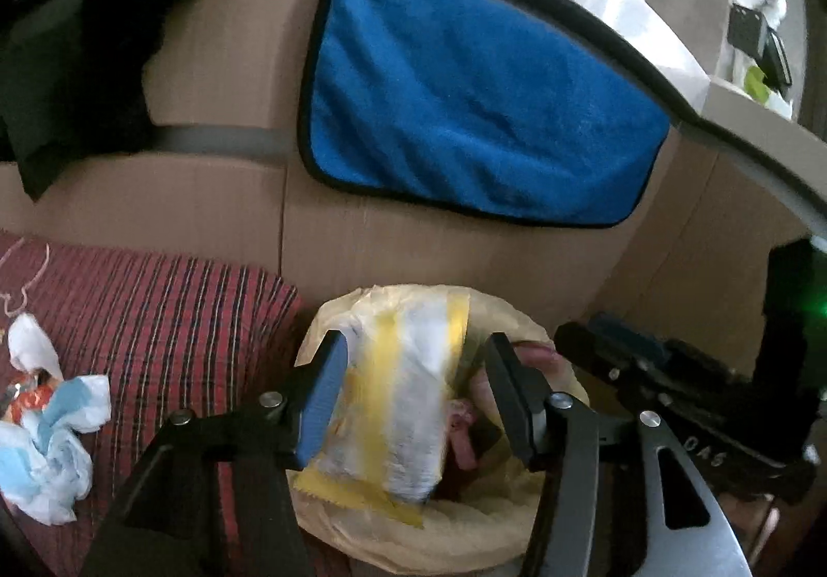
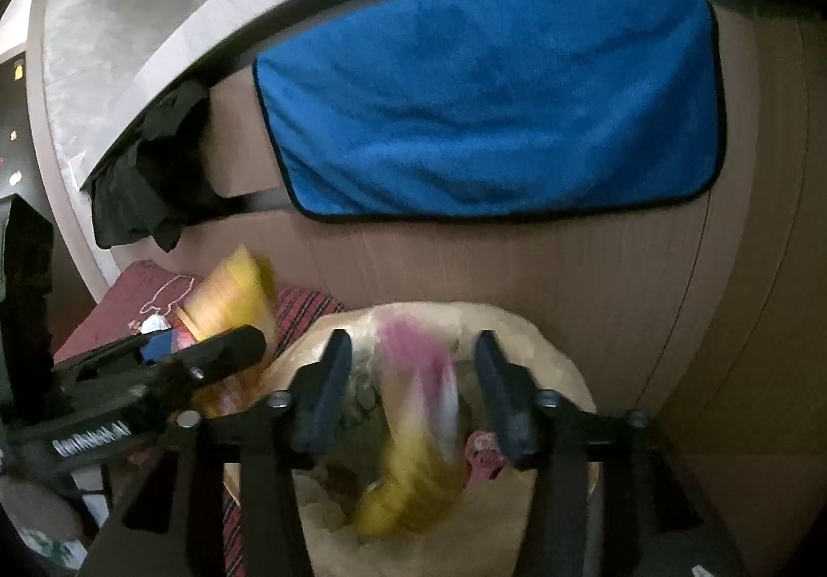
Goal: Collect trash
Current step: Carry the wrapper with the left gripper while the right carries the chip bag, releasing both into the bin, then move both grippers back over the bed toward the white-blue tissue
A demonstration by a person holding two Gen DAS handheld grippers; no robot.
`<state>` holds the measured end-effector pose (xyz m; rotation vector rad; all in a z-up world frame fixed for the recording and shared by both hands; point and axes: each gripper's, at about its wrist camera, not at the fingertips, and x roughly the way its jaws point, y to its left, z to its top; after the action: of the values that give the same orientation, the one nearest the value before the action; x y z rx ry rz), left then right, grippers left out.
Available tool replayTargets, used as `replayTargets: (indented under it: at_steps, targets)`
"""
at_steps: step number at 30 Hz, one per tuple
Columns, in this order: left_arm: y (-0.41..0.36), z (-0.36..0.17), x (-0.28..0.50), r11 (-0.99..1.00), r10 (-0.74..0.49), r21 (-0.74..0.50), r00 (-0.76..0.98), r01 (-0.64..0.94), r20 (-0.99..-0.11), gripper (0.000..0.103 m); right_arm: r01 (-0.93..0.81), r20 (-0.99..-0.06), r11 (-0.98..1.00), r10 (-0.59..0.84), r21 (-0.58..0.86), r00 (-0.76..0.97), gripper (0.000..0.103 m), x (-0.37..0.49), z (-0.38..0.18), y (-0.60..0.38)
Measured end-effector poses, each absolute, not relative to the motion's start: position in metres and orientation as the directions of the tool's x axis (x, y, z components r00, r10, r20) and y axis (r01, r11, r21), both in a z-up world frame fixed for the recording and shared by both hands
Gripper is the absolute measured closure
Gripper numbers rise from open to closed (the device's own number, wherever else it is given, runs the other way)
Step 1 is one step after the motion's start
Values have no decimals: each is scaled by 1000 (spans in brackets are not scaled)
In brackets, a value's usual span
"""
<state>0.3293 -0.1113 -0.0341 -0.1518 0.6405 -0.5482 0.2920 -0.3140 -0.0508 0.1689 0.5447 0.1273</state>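
Note:
A pale yellow plastic bag (image 1: 444, 541) stands open below both grippers; it also shows in the right wrist view (image 2: 548, 349). My left gripper (image 1: 416, 401) is open above the bag, with a blurred white and yellow wrapper (image 1: 403, 401) between its fingers, apparently loose. My right gripper (image 2: 411, 385) is open above the same bag, with a blurred pink, white and yellow wrapper (image 2: 418, 427) between its fingers, apparently loose. Crumpled white and blue trash (image 1: 51, 442) lies on the red striped cloth (image 1: 170, 318) at the left. The left gripper and a yellow wrapper (image 2: 232, 298) show at the left of the right wrist view.
A brown cardboard wall (image 1: 222, 194) stands behind the bag, with a blue towel (image 1: 475, 101) and a dark cloth (image 1: 77, 60) hanging over its top. The right gripper's body (image 1: 687, 401) sits close at the right of the left wrist view.

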Motion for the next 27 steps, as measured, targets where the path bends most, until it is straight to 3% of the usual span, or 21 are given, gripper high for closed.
replayTargets:
  at_steps: [6, 16, 27]
  targets:
    - [-67, -18, 314, 870, -491, -320, 721, 376, -489, 44, -55, -502, 984, 134, 168, 855, 54, 280, -43, -310]
    - [73, 4, 258, 944, -275, -290, 864, 159, -421, 44, -163, -441, 976, 211, 144, 872, 48, 260, -8, -249]
    - [203, -44, 244, 929, -144, -365, 856, -55, -496, 44, -373, -502, 920, 380, 119, 777, 48, 269, -25, -140]
